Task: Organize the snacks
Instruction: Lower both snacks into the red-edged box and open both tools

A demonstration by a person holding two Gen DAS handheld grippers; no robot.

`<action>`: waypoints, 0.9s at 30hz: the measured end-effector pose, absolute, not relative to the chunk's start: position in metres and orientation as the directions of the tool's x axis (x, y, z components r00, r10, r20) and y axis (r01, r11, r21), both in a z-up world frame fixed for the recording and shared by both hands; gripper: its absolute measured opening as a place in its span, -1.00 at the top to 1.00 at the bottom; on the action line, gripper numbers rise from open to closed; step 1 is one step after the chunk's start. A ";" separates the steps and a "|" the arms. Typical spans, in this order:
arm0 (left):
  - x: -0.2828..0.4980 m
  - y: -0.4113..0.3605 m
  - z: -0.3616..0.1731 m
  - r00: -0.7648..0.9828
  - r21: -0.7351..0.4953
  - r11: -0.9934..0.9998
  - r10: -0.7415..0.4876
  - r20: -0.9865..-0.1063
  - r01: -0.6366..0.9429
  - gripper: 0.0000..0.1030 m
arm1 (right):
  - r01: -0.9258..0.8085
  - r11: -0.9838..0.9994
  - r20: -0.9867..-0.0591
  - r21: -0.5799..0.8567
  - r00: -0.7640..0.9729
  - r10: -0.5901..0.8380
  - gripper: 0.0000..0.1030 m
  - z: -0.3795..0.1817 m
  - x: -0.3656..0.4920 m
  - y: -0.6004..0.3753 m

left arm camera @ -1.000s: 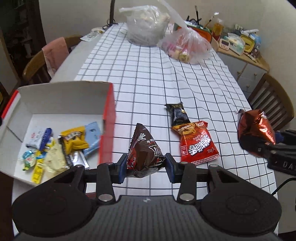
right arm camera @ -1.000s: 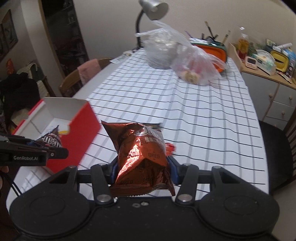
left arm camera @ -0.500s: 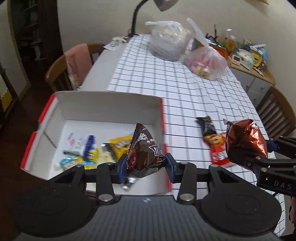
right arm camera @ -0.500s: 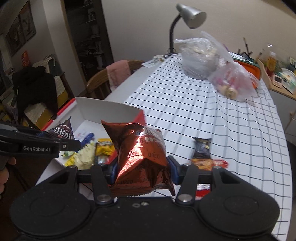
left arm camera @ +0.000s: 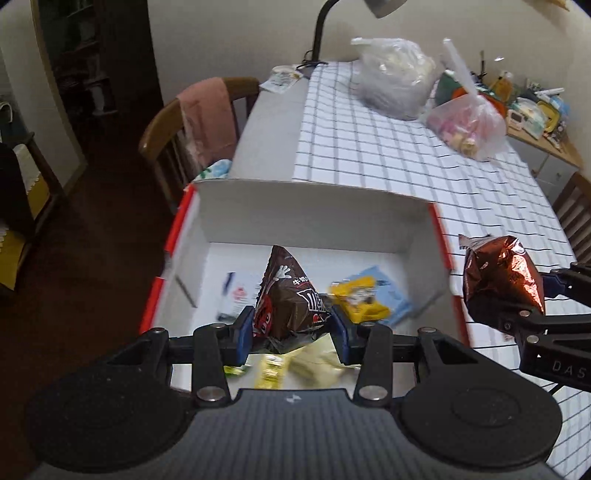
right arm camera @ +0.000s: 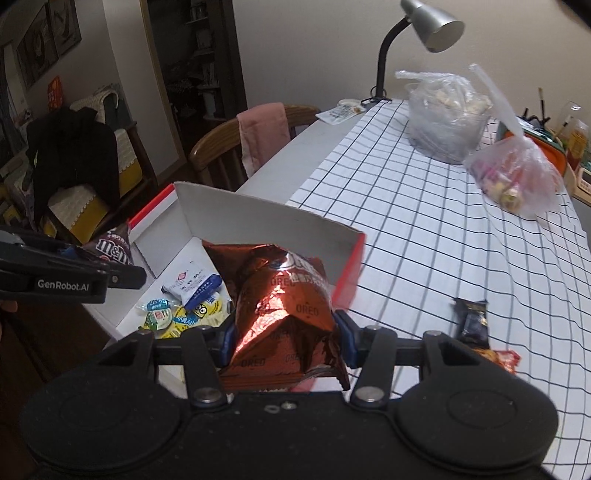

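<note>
My left gripper [left arm camera: 291, 328] is shut on a brown M&M's bag [left arm camera: 290, 295] and hangs over the open white box with red sides [left arm camera: 310, 221], which holds several small snack packets [left arm camera: 364, 301]. My right gripper [right arm camera: 284, 338] is shut on a shiny copper Oreo bag [right arm camera: 284, 306], hovering over the box's right wall [right arm camera: 347, 273]. In the left wrist view the Oreo bag [left arm camera: 502, 275] sits just right of the box. In the right wrist view the M&M's bag [right arm camera: 114, 249] shows at the left, over the box's left side.
A dark snack bar [right arm camera: 472, 321] and a red packet [right arm camera: 502, 360] lie on the checked tablecloth right of the box. Two plastic bags [right arm camera: 448, 110] [right arm camera: 517, 177] and a desk lamp [right arm camera: 424, 33] stand at the far end. A wooden chair with a pink cloth [left arm camera: 207, 114] is left of the table.
Both grippers have carried their bags leftwards across the table. The M&M's bag now hangs over the box's inside, and the Oreo bag has reached the box's right wall.
</note>
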State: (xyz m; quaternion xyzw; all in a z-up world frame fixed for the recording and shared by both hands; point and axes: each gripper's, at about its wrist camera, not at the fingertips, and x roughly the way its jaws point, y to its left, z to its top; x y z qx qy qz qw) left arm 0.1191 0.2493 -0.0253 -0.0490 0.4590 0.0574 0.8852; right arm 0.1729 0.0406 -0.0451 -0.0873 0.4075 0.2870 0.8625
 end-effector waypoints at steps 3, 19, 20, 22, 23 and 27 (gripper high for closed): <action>0.128 0.265 -0.031 0.556 -0.012 0.988 0.075 -0.828 -0.153 0.19 | -0.568 0.820 -0.765 0.072 0.496 0.411 0.03 -0.053 0.182 0.058; 0.193 0.284 -0.083 0.408 0.082 0.993 0.111 -0.906 -0.087 0.18 | -0.592 0.806 -0.834 -0.006 0.447 0.322 0.02 -0.103 0.223 0.121; 0.196 0.284 -0.086 0.401 0.085 0.992 0.113 -0.909 -0.088 0.18 | -0.592 0.806 -0.838 -0.010 0.445 0.316 0.02 -0.106 0.225 0.124; 0.200 0.284 -0.091 0.387 0.090 0.992 0.116 -0.915 -0.086 0.17 | -0.594 0.804 -0.845 -0.020 0.440 0.305 0.02 -0.110 0.227 0.126; 0.202 0.284 -0.093 0.379 0.091 0.992 0.117 -0.918 -0.087 0.17 | -0.595 0.803 -0.847 -0.026 0.440 0.298 0.02 -0.112 0.228 0.128; 0.208 0.283 -0.101 0.352 0.093 0.993 0.111 -0.930 -0.067 0.17 | -0.599 0.800 -0.850 -0.040 0.441 0.288 0.01 -0.115 0.229 0.130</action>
